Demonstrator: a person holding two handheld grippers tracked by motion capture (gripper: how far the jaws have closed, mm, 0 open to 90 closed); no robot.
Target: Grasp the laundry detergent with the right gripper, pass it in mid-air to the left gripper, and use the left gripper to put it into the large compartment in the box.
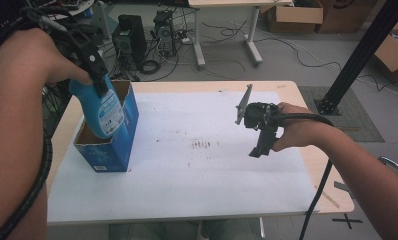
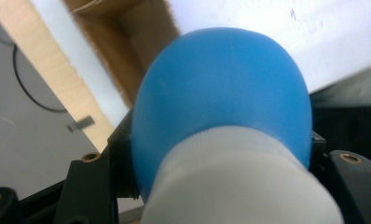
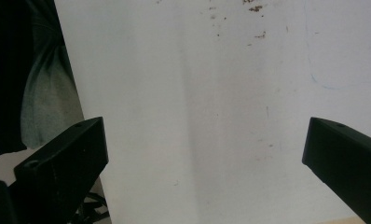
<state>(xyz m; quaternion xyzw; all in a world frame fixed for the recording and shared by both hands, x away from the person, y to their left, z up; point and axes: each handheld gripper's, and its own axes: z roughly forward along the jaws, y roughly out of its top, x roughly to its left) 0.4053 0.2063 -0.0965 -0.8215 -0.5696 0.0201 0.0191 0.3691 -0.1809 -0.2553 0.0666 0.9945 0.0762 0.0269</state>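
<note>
My left gripper point(image 1: 98, 80) is shut on the neck of a blue bottle point(image 1: 103, 110) with a white cap. The bottle hangs bottom-down, its lower half inside an open blue cardboard box point(image 1: 118, 155) at the table's left. In the left gripper view the blue bottle point(image 2: 221, 88) bulges between the jaws, its white cap point(image 2: 239, 186) nearest the camera, and the brown inside of the box point(image 2: 127, 51) lies beyond. My right gripper point(image 1: 259, 149) hovers over the right part of the white mat point(image 1: 197, 175), pointing down. Its jaws stand wide apart in the right gripper view, right gripper point(image 3: 204, 158) holding nothing.
The white mat covers most of the wooden table point(image 1: 317, 165) and carries small brown stains point(image 1: 202, 145) near its middle. Behind the table are computer towers point(image 1: 129, 37), cables and cardboard boxes point(image 1: 294, 15). A black post point(image 1: 362, 50) rises at the right.
</note>
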